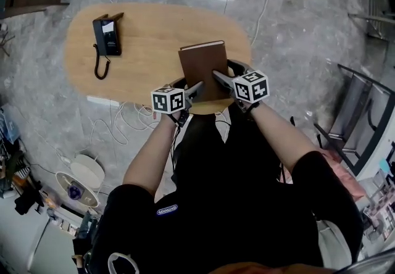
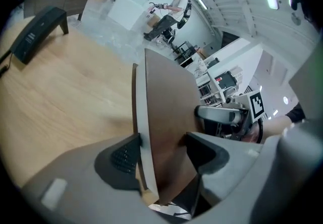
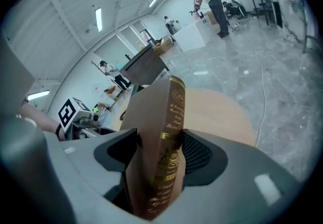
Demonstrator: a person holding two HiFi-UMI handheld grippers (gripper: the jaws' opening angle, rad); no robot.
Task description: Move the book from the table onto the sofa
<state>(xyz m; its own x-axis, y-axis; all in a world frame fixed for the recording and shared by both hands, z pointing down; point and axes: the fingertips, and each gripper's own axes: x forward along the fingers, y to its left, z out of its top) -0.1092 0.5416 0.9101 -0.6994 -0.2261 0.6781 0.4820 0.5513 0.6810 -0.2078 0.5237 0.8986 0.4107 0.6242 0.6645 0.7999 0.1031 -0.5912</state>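
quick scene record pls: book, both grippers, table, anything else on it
book: brown hardcover, gilt spine, held at its near end over the table's near edge
left gripper: shut on the book, page-edge side
right gripper: shut on the book, spine side
table: oval, light wood
desk phone: black, corded, on the table's left part, apart from the book
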